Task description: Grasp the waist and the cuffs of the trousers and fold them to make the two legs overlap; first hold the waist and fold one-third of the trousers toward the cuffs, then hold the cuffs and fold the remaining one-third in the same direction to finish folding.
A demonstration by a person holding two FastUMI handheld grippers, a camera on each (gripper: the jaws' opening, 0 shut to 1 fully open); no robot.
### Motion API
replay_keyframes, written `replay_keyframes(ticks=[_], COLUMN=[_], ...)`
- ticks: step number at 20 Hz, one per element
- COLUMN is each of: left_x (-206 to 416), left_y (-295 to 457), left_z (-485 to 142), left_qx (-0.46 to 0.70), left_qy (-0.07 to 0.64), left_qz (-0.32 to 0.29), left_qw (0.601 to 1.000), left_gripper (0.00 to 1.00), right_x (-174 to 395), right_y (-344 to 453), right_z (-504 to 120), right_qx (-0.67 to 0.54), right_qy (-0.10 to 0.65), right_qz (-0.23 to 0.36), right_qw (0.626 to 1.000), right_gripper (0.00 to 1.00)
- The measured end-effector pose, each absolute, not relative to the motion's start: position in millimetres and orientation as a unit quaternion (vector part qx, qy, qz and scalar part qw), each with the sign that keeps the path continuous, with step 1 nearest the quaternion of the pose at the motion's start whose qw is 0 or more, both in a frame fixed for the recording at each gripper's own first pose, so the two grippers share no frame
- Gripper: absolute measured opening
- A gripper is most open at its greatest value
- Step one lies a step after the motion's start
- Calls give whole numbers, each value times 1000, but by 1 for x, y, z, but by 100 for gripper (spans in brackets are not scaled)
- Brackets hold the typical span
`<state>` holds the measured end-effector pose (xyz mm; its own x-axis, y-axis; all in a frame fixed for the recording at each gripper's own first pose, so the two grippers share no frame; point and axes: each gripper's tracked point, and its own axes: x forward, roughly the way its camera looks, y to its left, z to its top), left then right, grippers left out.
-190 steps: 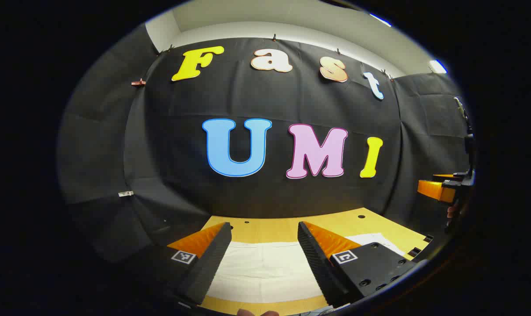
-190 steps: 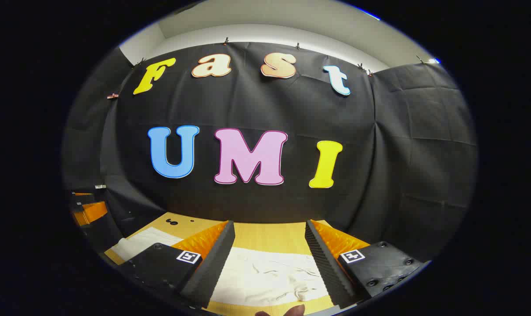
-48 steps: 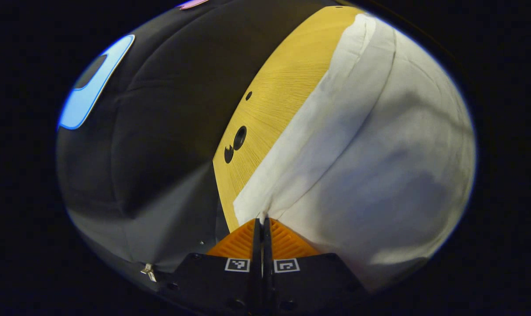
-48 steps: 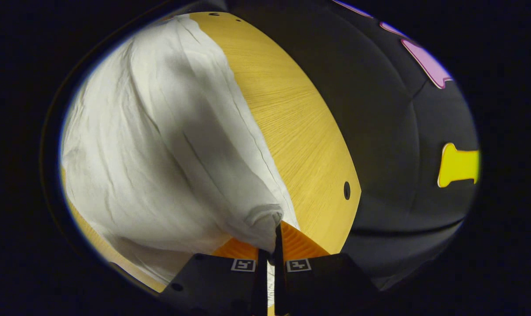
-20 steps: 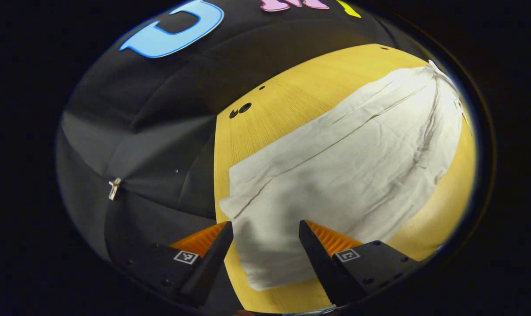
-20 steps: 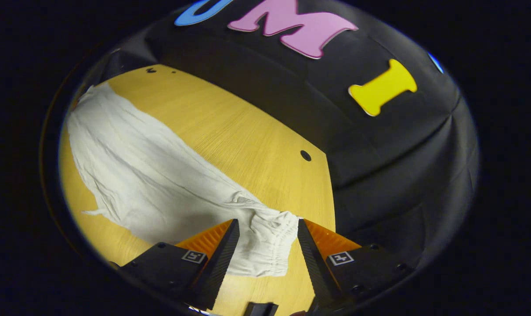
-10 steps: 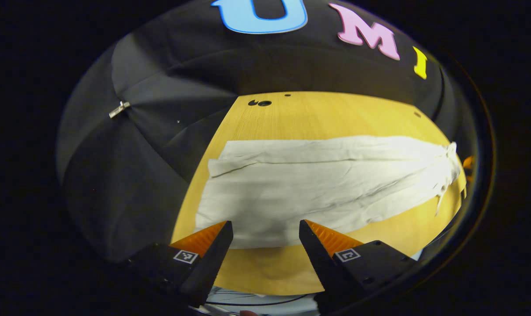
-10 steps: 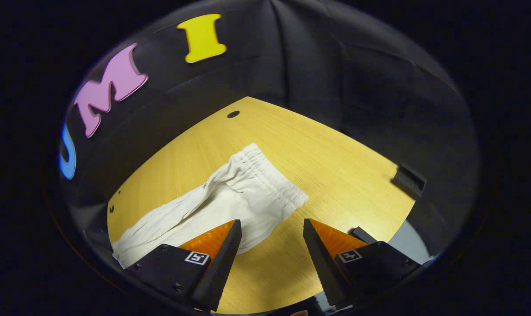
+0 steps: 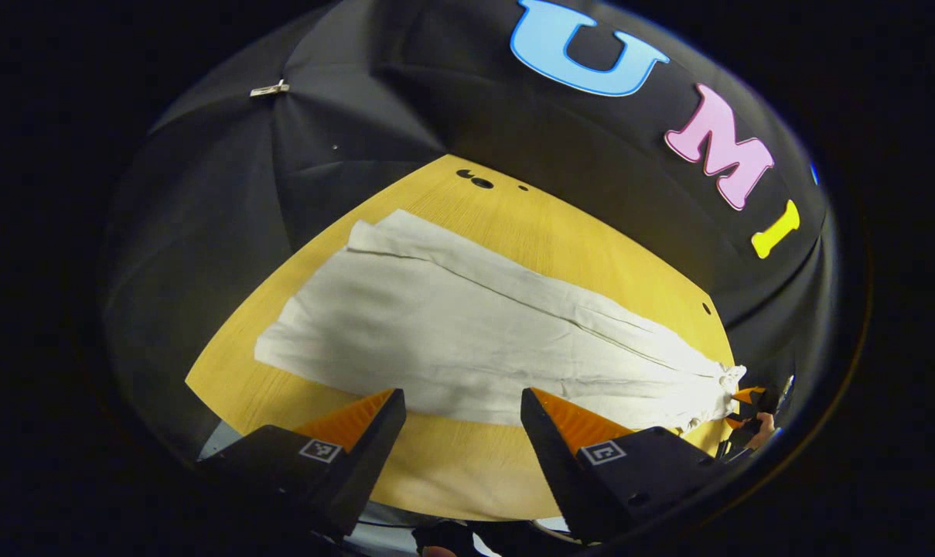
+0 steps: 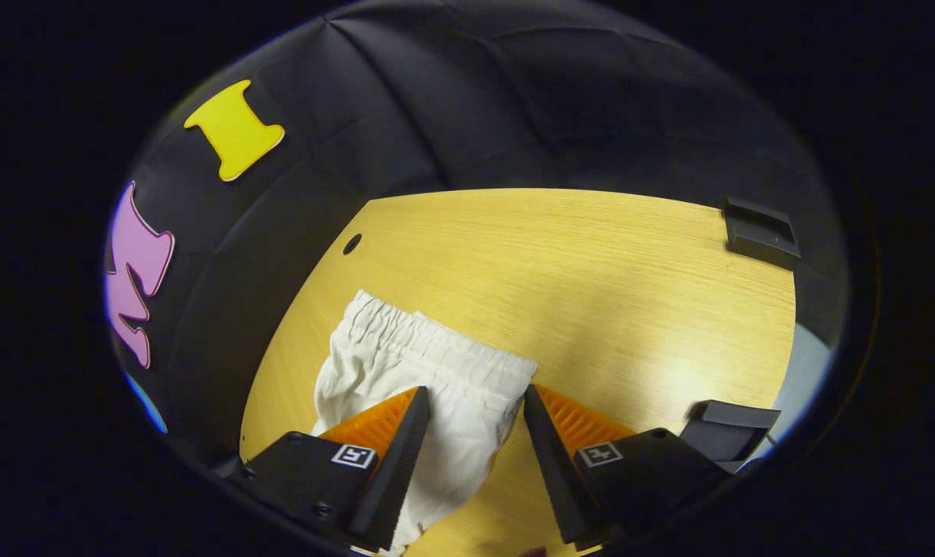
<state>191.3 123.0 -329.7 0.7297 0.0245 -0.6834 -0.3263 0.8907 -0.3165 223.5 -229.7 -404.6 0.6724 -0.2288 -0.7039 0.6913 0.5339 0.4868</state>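
Note:
The white trousers [image 9: 475,340] lie flat on the wooden table [image 9: 591,255] with one leg laid over the other. In the left gripper view the cuffs [image 9: 312,309] are at the far left and the waist [image 9: 718,383] at the right edge. My left gripper [image 9: 461,396] hangs open above the table's front edge, level with the middle of the legs and touching nothing. In the right gripper view the gathered elastic waist [image 10: 436,348] lies just ahead. My right gripper [image 10: 475,389] is open over it, with waist cloth showing between the fingers.
Two black brackets [image 10: 761,228] [image 10: 726,418] sit at the table's right edge. Small holes [image 9: 475,182] [image 10: 352,244] mark the tabletop [image 10: 591,271] near the black cloth wall. A metal clip [image 9: 268,90] hangs on the wall. Bare wood lies right of the waist.
Both grippers, shut on the trousers 2.4 s ago, have let go and stand open. The left has drawn back to the front edge. The right has swung round to face the waist.

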Motion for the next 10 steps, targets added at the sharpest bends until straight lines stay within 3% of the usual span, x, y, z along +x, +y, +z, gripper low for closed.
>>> replay_keyframes(ticks=[1,3,4,6,10], left_x=[191,195,198,203,199], left_y=[122,119,119,121,137], left_z=[-332,-334,-335,-336,-340], left_qx=[-225,-266,-291,-335,-432], left_qy=[356,348,340,327,300], left_qz=[100,109,113,130,178], left_qw=[902,892,887,874,832], left_gripper=[96,96,96,96,96], right_x=[227,231,235,236,232], right_y=[-232,-226,-223,-221,-224], right_z=[-410,-415,-413,-408,-403], right_qx=[390,402,417,450,451], right_qy=[298,306,301,290,288], right_qz=[-287,-282,-272,-261,-263], right_qw=[823,816,813,803,803], right_gripper=[75,34,20,9,9])
